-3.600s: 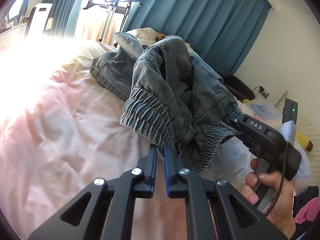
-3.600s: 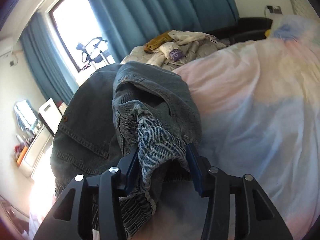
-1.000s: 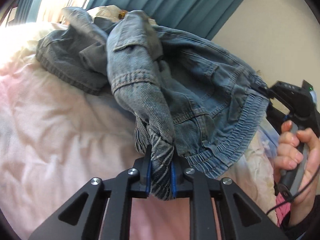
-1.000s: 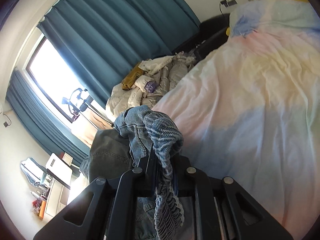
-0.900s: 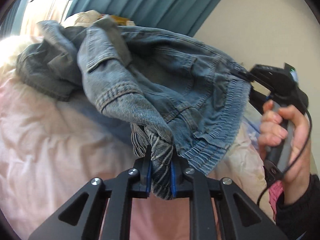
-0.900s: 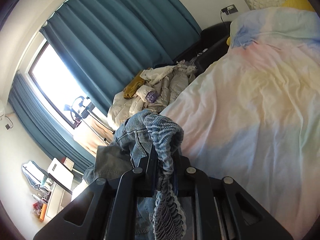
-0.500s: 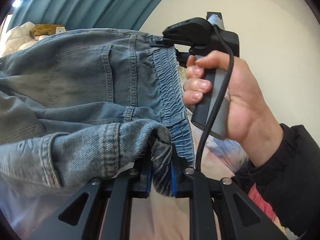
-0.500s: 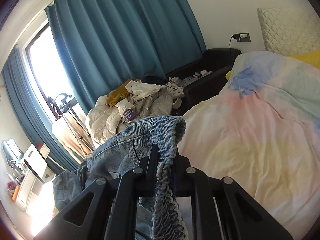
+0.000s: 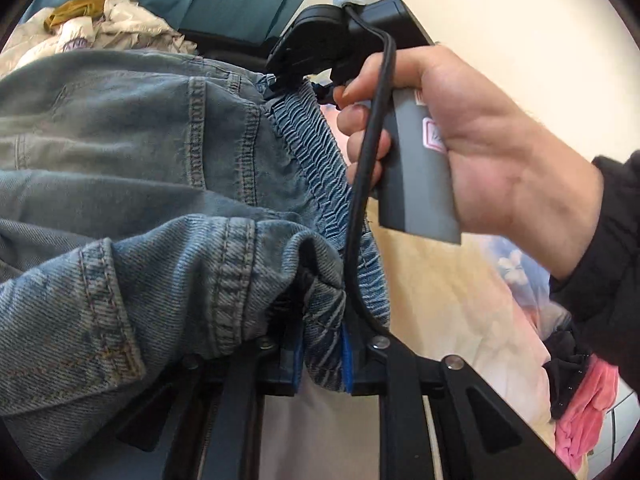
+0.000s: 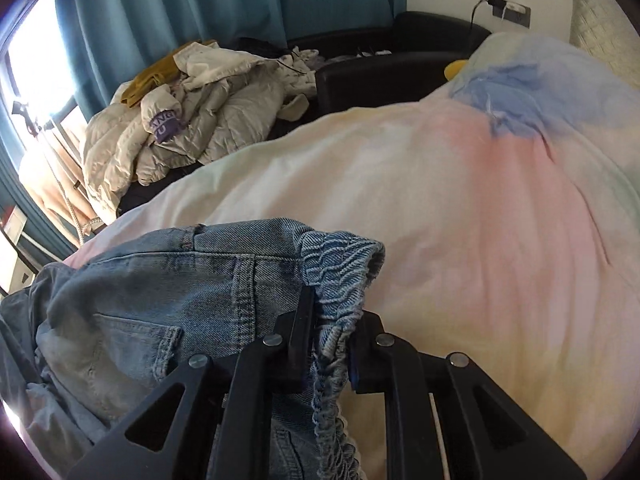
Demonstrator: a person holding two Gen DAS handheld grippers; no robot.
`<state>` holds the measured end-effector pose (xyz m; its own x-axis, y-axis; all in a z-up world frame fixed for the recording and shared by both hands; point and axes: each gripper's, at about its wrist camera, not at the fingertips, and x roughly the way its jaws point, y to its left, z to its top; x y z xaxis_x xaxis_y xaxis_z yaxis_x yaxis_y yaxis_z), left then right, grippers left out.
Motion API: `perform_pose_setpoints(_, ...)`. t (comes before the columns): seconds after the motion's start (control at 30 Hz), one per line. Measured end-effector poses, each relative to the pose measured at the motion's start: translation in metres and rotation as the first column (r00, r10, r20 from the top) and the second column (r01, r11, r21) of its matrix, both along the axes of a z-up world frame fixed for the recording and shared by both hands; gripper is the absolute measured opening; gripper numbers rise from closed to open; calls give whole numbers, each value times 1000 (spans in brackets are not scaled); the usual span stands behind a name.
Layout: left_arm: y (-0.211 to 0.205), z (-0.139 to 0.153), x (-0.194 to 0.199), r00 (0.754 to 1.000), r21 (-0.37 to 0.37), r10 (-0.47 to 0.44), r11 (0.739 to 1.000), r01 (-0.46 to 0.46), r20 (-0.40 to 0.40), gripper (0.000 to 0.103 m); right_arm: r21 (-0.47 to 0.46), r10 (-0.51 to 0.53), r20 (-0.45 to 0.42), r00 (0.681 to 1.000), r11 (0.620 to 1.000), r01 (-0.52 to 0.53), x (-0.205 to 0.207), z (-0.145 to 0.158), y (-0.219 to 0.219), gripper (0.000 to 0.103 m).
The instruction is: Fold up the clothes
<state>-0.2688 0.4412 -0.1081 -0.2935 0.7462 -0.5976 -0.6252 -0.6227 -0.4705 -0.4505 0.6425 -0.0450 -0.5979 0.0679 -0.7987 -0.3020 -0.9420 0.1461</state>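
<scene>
Jeans (image 9: 168, 168) hang over the bed (image 10: 460, 208), waistband pinched in the left claw (image 9: 323, 354) at 6 o'clock, the right claw (image 10: 330, 354) loosening on it.

The jeans (image 9: 120, 184) run past the frame's left edge.

We are seeing a pastel duvet (image 10: 460, 208) in pink, yellow and blue lying across the bed. Beyond its far edge a heap of pale puffer jackets (image 10: 192, 120) is sitting, with a mustard garment (image 10: 150, 76) lying on top. Teal curtains (image 10: 200, 4) are hanging behind the heap. A black armchair (image 10: 392, 60) is standing beside it, under a wall socket (image 10: 512, 10). Pink clothing (image 9: 588, 404) is showing at the lower right of the left view.
</scene>
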Motion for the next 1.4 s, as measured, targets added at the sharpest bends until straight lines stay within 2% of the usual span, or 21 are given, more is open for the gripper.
perform_pose_setpoints(0.07,10,5,-1,998,-40,-43,998,42,-34,18,-13,-3,-19,1000,1000,3,7,-3,2,17)
perform_pose_setpoints(0.13,7,14,12,993,-100,-81,992,72,-89,23,-7,11,-56,998,1000,-11,20,7,-1,27)
perform_pose_setpoints(0.17,12,19,16,991,-128,-100,988,88,-92,25,1,8,-66,998,1000,-8,29,16,-3,31)
perform_pose_setpoints(0.2,11,23,21,990,-150,-120,983,107,-78,27,10,5,-76,997,1000,-4,37,24,-5,41)
perform_pose_setpoints(0.23,7,27,26,989,-169,-133,978,121,-58,27,14,-2,-89,996,1000,4,47,33,-6,46)
perform_pose_setpoints(0.33,-20,41,41,993,-189,-112,976,104,-30,29,2,4,-115,993,1000,-4,76,59,-17,46)
perform_pose_setpoints(0.47,-64,68,69,994,-218,-80,974,62,-79,30,-19,22,-149,989,1000,-25,117,90,-43,46)
perform_pose_setpoints(0.6,-108,97,109,991,-234,-41,972,11,-125,30,6,71,-211,975,997,-71,158,120,-85,46)
perform_pose_setpoints(0.73,-140,124,139,986,-210,21,976,-56,-167,30,8,112,-253,961,993,-114,194,141,-128,46)
perform_pose_setpoints(0.8,-137,133,139,985,-203,40,976,-74,-171,30,-2,125,-277,953,991,-130,211,147,-148,46)
perform_pose_setpoints(0.83,-152,140,156,982,-201,45,976,-82,-182,30,-9,127,-287,949,991,-136,219,149,-157,46)
perform_pose_setpoints(0.97,-195,163,188,973,-183,84,975,-125,-216,30,2,135,-305,943,990,-141,247,143,-194,47)
perform_pose_setpoints(1.07,-225,170,207,966,-167,102,975,-144,-236,30,31,141,-303,942,990,-139,261,126,-224,47)
perform_pose_setpoints(1.17,-259,177,225,961,-158,131,972,-172,-243,30,18,150,-306,940,988,-151,271,105,-254,47)
perform_pose_setpoints(1.4,-322,160,202,936,-142,248,947,-288,-249,30,-117,82,-296,952,986,-121,268,51,-315,47)
